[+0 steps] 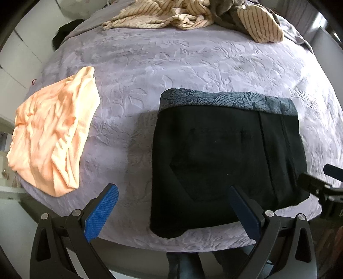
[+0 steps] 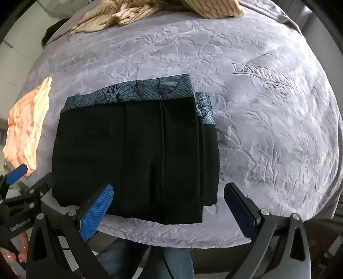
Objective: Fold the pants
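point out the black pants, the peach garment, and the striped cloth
black pants (image 2: pixel 133 154), right wrist view, middle of the folded black panel
peach garment (image 1: pixel 51 131), left wrist view, centre of the crumpled fabric
striped cloth (image 1: pixel 158 15), left wrist view, middle of the heap

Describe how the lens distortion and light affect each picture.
Left wrist view: fisheye bulges the bedspread into a dome; the black pants lose nearly all detail in shade. Right wrist view: same bulge, soft daylight, no glare; embossed lettering stays readable.

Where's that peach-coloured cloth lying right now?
In the left wrist view the peach cloth lies on the bedspread near its left edge, apart from the folded black pants.
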Motion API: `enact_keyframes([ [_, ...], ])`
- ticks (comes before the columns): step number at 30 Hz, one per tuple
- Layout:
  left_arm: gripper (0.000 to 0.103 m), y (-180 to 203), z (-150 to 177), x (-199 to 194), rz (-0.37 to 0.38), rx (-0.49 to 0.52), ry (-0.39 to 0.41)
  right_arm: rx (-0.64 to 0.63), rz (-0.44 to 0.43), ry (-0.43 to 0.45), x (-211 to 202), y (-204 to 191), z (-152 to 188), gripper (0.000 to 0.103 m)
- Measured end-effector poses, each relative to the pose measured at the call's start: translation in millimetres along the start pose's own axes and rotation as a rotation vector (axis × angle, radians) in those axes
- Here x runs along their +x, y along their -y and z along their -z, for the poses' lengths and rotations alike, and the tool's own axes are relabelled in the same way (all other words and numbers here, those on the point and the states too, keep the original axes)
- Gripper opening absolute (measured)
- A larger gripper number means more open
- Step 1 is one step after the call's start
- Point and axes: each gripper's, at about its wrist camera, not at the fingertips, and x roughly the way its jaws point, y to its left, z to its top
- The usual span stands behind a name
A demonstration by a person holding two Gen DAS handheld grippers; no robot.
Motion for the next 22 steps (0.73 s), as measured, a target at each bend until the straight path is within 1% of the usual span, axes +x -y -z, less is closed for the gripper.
enact_keyframes([
  [9, 0.103, 13, 1, -2, -0.047, -0.056, -0.017, -0.065, -0.018, -0.019, -2, 15, -7, 0.103],
  [12, 0.103, 15, 1, -2, -0.053, -0.065, -0.025, -0.073, -0.024, -0.019, -3, 18, -8, 0.103],
  [17, 0.103, 17, -1, -2, -0.038, -0.077, -0.032, -0.081, -0.026, -0.022, -4, 20, -9, 0.103],
  [20, 0.103, 18, -3, -4, 0.01, -0.07, -0.022, -0.079, -0.028, -0.025, -5, 21, -9, 0.103],
  [22, 0.103, 20, -5, -7, 0.003, -0.057, -0.014, -0.073, -0.028, -0.026, -5, 22, -8, 0.103],
])
